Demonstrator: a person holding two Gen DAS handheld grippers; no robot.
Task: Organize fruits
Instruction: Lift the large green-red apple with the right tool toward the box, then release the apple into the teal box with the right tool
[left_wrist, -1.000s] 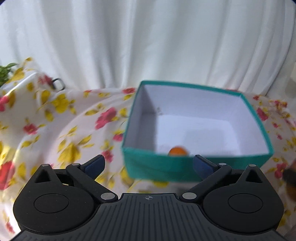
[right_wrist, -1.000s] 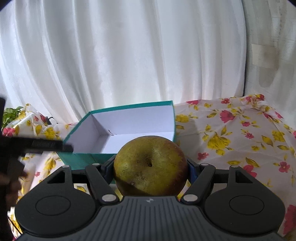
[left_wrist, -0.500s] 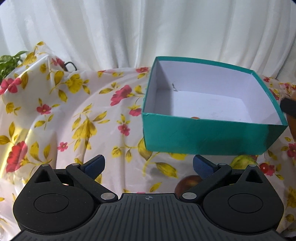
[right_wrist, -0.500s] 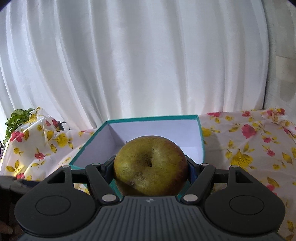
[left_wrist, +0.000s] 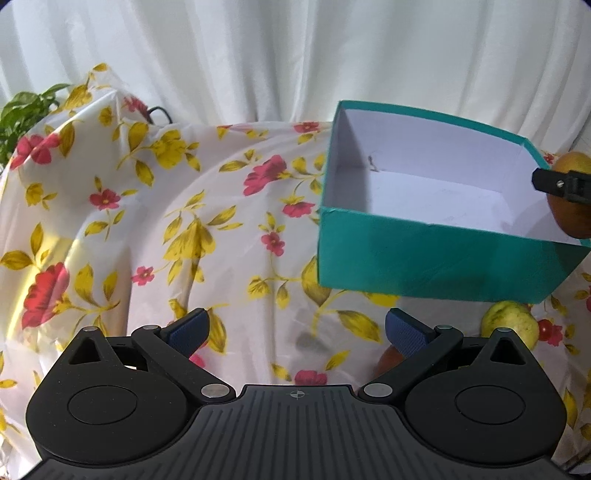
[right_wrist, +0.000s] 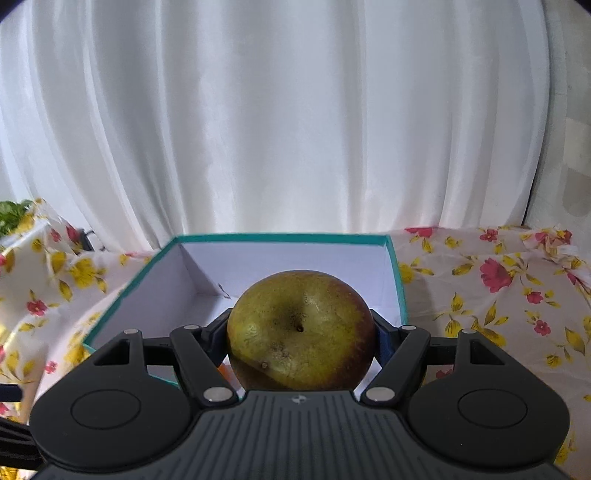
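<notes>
My right gripper (right_wrist: 301, 334) is shut on a large green-and-russet apple (right_wrist: 295, 328), held above the near edge of an open teal box (right_wrist: 147, 275) with a white inside. A sliver of orange fruit (right_wrist: 223, 369) shows in the box beside the left finger. In the left wrist view the same box (left_wrist: 443, 258) stands at the right, with the held apple (left_wrist: 572, 218) at its right rim. My left gripper (left_wrist: 297, 328) hangs open over the flowered cloth, nothing between its pads. A green apple (left_wrist: 509, 321) and a reddish fruit (left_wrist: 388, 360) lie in front of the box.
A flowered tablecloth (left_wrist: 147, 221) covers the table, and white curtains hang close behind it. A leafy plant (left_wrist: 22, 118) and a dark cable (left_wrist: 159, 110) sit at the far left. A small red fruit (left_wrist: 546, 328) lies beside the green apple.
My right gripper has carried the apple leftward until the box sits straight ahead under it. My left gripper has drawn back and left from the box, and the fruits in front have come into view.
</notes>
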